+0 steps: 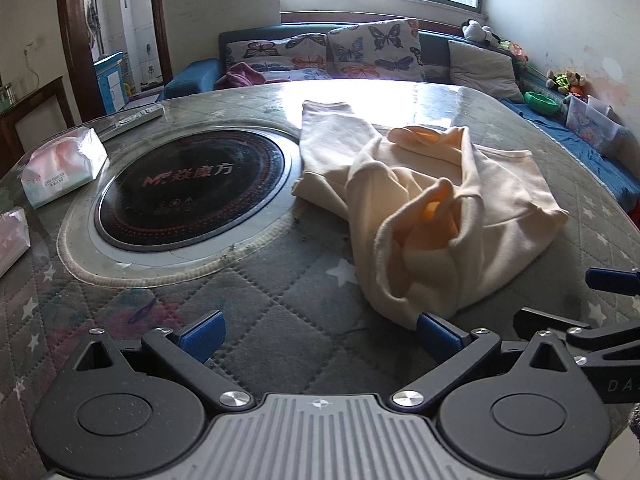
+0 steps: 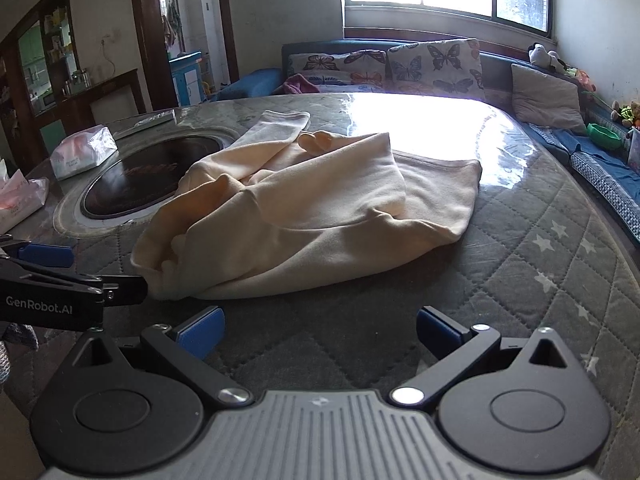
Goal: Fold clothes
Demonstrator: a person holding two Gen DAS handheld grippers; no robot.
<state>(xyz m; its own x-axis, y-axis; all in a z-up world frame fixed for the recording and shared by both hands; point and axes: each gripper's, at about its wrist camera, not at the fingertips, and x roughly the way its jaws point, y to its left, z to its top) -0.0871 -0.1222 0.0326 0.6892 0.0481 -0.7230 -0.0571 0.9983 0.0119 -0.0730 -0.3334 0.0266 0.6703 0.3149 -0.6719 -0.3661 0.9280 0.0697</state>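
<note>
A cream-coloured garment (image 1: pixel 432 208) lies crumpled on the quilted round table (image 1: pixel 280 304), one long part stretched toward the far side. It also shows in the right wrist view (image 2: pixel 320 216). My left gripper (image 1: pixel 320 338) is open and empty, just short of the garment's near edge, its right pad close to the cloth. My right gripper (image 2: pixel 320 332) is open and empty, a little in front of the garment's near hem. The left gripper also shows at the left edge of the right wrist view (image 2: pixel 80 276), next to the garment's near left corner.
A black round cooktop (image 1: pixel 192 188) is set in the table left of the garment. Tissue packs (image 1: pixel 60 164) and a remote (image 1: pixel 132 120) lie at the table's left. A sofa with butterfly cushions (image 1: pixel 372 48) stands behind the table.
</note>
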